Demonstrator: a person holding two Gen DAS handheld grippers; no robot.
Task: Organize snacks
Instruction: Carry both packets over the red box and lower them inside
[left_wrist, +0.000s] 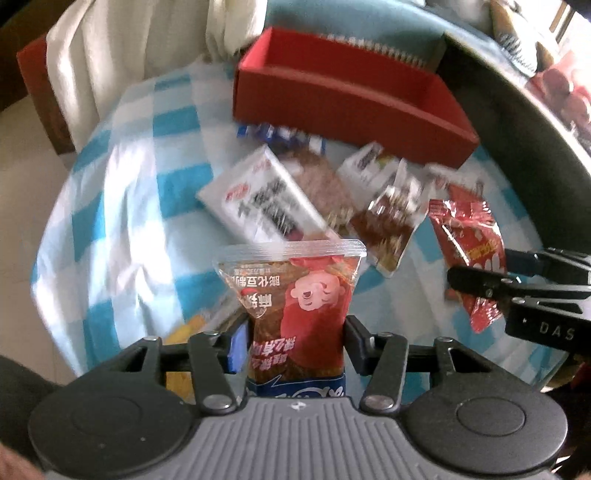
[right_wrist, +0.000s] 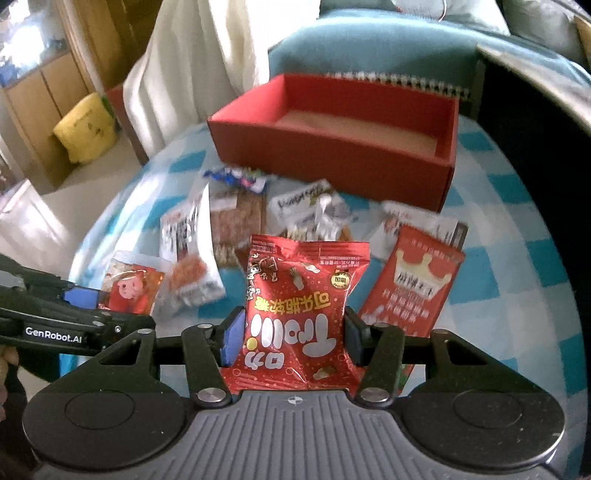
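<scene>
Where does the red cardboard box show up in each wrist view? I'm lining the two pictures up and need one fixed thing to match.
Left wrist: the red box sits upper centre to right, tilted, behind the loose snacks.
Right wrist: the same red box sits upper centre, open and empty, behind the snacks.
Shared landmark: the blue-and-white checked tablecloth under it in both views.

1. Red box (right_wrist: 332, 162): matt cardboard.
2. Checked cloth (left_wrist: 122, 206) on the desk: soft woven fabric.
3. Red candy packet (right_wrist: 303, 317): glossy crinkled foil.
4. Bear snack packet (left_wrist: 295, 295): clear shiny plastic.
</scene>
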